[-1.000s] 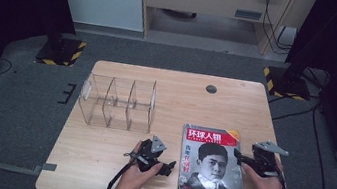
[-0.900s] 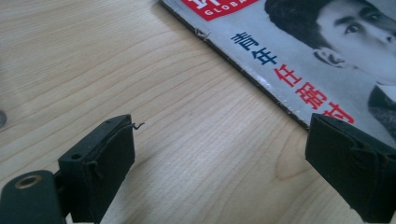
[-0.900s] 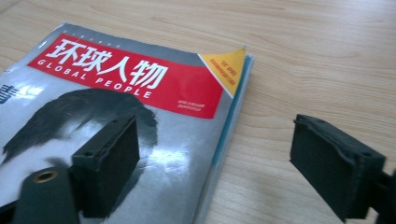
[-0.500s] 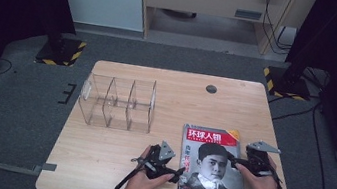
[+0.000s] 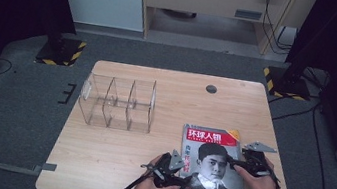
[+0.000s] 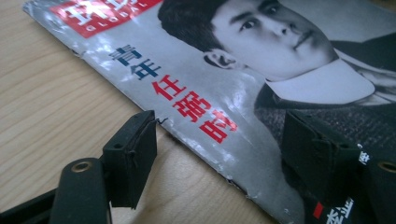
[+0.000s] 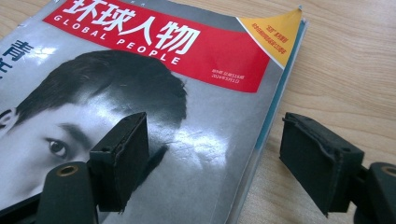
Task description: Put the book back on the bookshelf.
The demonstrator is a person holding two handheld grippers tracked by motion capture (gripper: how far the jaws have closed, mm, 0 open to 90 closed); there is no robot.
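As both grippers close in on the magazine, the plate reads as follows.

Magazine: the "Global People" magazine (image 5: 212, 164) lies flat, cover up, at the near right of the tabletop (image 5: 112, 152); it has kept its place over the last second.

Left gripper: the left gripper (image 5: 178, 171) has slid rightward from bare wood to the magazine's left edge. Its jaws have just been closing yet stand apart, one pad (image 6: 133, 156) over the wood and the other above the cover, so that the spine edge lies between them; no pad presses on it.

Right gripper: the right gripper (image 5: 239, 161) sits at the right edge much as a second ago. Its jaws have narrowed a little and are apart, one pad (image 7: 122, 158) over the cover, the other over the tabletop beyond the page edges.

Organizer: a clear acrylic divider rack (image 5: 117, 102) stands empty, well apart at the far left.

Meaning: both edges appear bracketed, so a two-sided lift seems imminent; probably toward the rack.
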